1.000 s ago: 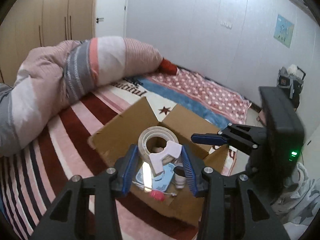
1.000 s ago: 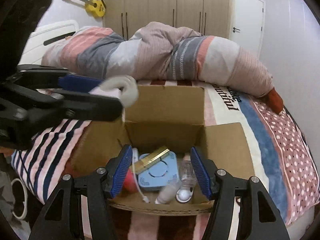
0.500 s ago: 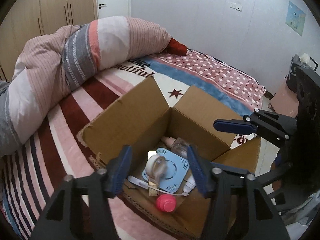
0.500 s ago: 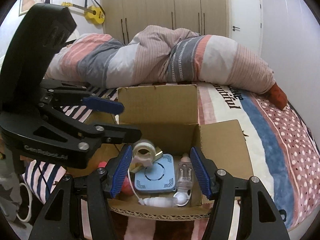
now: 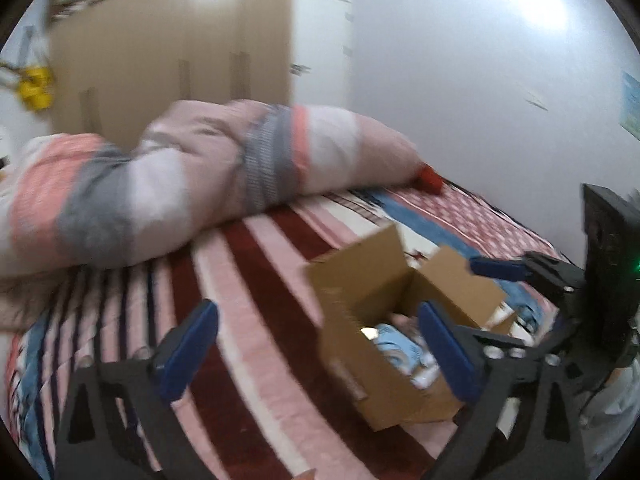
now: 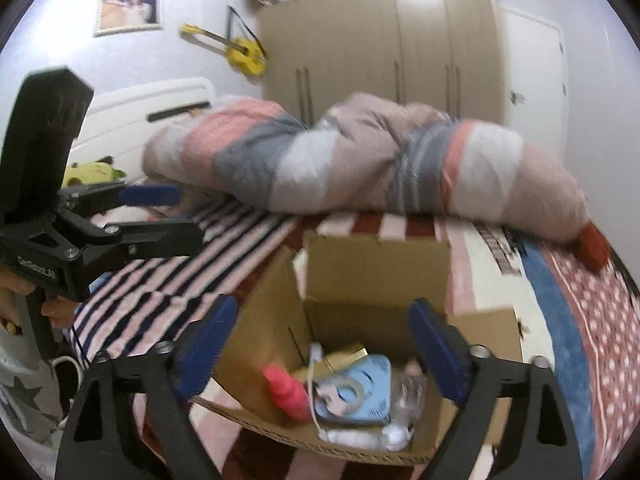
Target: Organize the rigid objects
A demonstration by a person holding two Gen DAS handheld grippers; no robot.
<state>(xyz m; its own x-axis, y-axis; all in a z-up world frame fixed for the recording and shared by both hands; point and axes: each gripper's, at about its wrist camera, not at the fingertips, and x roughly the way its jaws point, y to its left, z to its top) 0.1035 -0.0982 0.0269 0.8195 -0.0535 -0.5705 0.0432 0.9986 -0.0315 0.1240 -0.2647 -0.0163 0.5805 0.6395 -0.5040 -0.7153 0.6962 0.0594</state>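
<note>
Your cardboard box (image 6: 372,280) on the bed (image 5: 256,280) already holds a tape roll (image 6: 344,394), blue disc (image 6: 376,390), red bottle (image 6: 286,392) and clear bottle (image 6: 408,392). Your left claw (image 5: 316,344) and right claw (image 6: 320,352) are both spread wide, gripping nothing. No loose items show on the bed, so the work looks near done. Motion blur obscures the box contents in the left view.

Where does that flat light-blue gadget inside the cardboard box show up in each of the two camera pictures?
Left wrist view: the light-blue gadget sits lower right, partly seen inside the box, just left of the right jaw.
Right wrist view: it lies at bottom centre, between the open jaws, with a tape roll on it.
Shared landmark: the cardboard box on the striped bedspread.
</note>
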